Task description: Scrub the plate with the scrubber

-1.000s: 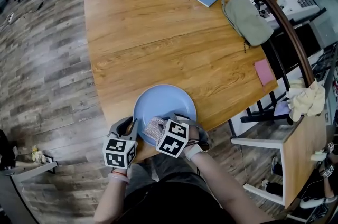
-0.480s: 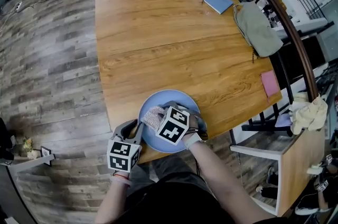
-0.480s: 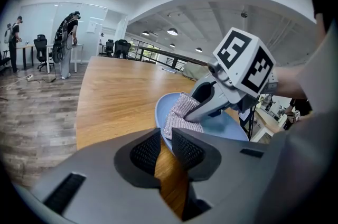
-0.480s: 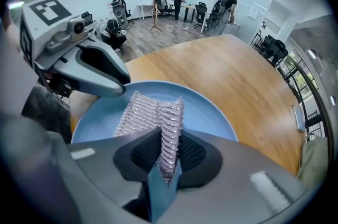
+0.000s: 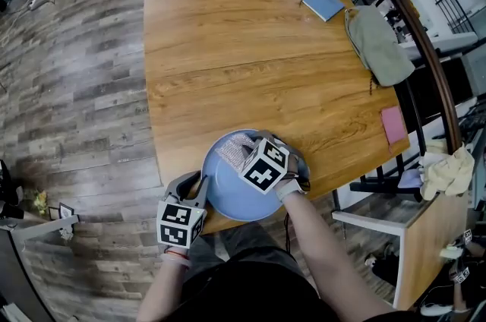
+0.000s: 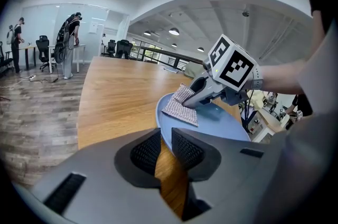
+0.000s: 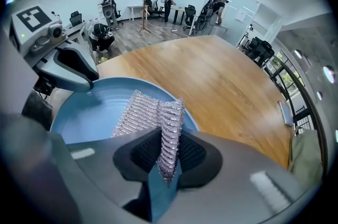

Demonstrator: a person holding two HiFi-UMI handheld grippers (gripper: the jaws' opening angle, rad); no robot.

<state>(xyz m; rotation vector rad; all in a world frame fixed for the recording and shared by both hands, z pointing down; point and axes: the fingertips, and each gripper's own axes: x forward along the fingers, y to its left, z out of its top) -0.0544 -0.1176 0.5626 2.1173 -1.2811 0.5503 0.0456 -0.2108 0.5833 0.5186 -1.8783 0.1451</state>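
Observation:
A light blue plate [image 5: 237, 200] lies on the wooden table [image 5: 250, 62] near its front edge. My left gripper [image 5: 197, 186] is shut on the plate's left rim; in the left gripper view the rim [image 6: 160, 128] runs in between the jaws [image 6: 165, 148]. My right gripper [image 5: 244, 153] is above the plate's far side, shut on a silver mesh scrubber [image 5: 232, 147]. The scrubber [image 7: 147, 114] hangs folded from the right gripper [image 7: 167, 151] and rests on the plate [image 7: 84, 114]. From the left gripper view the scrubber [image 6: 181, 105] lies flat on the plate's far rim.
A blue notebook [image 5: 323, 3], a grey-green bag [image 5: 377, 43] and a pink pad [image 5: 393, 124] sit along the table's far right side. A dark railing [image 5: 414, 32] curves past that edge. A side table with a crumpled cloth [image 5: 449, 168] stands to the right. People stand far back.
The right gripper has slid the scrubber across the plate, from the near left part to the far rim. The left gripper has stayed on the plate's rim.

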